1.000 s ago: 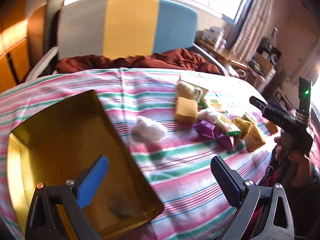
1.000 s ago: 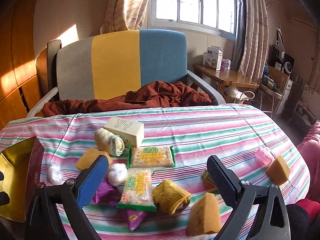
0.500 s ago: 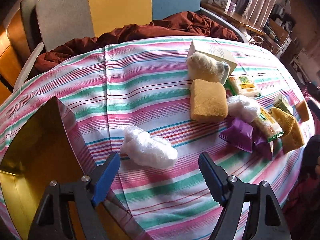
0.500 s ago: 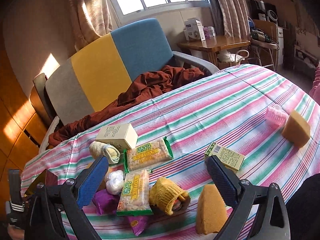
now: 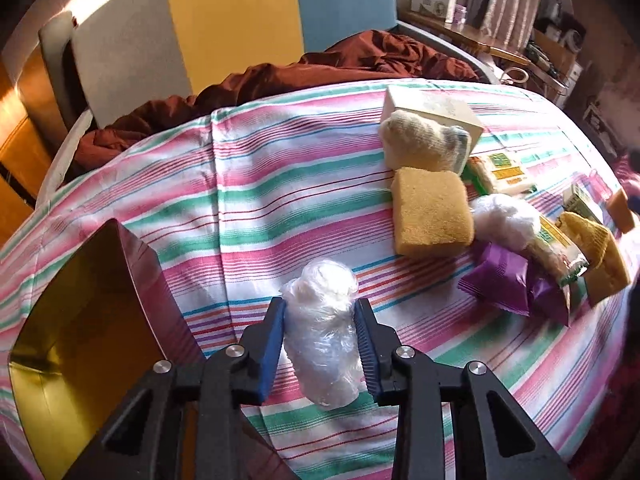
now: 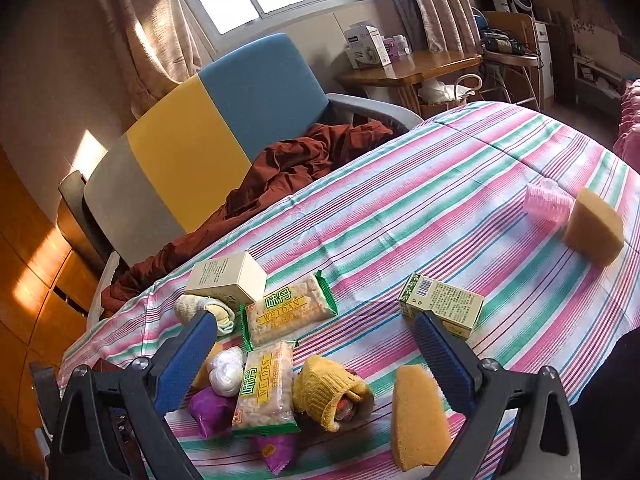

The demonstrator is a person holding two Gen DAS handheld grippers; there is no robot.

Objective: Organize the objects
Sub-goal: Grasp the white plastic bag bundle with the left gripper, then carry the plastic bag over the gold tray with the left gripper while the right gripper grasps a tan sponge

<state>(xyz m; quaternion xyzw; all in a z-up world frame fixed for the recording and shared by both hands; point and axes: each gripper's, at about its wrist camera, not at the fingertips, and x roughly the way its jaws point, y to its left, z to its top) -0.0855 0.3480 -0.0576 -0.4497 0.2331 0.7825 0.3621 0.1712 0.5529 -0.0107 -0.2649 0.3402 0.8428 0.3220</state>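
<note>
Objects for sorting are lying across the striped tablecloth (image 5: 248,184), and as far as the views show none is sitting in the gold tray (image 5: 80,320) yet, so the organizing is judged barely begun. Item in hand: a clear plastic-wrapped bundle (image 5: 324,332), lying between the fingers of the left gripper (image 5: 320,344), whose blue pads (image 5: 272,340) are pressing on both of its sides; it is resting on the cloth, not lifted. Tray: sitting just beside the left finger, on its outer side. Beyond the fingertips and off toward the right finger's side, waiting: a tan sponge (image 5: 430,212), a rolled cream sock (image 5: 420,144), a pale carton (image 5: 432,110), a second white bundle (image 5: 504,216), purple packets (image 5: 500,276) and biscuit packs. Left gripper is pointing steeply down at the table. Right gripper (image 6: 316,360) is hovering over the main pile with its fingers standing wide apart and nothing between the pads; a yellow knit sock (image 6: 328,392) and a biscuit pack (image 6: 264,388) are lying between and beyond the fingers, a sponge wedge (image 6: 416,416) under the right finger, a green carton (image 6: 440,306) just past its tip. It is angling downward, less steeply than the left. Remaining work: judged to be nearly everything.
</note>
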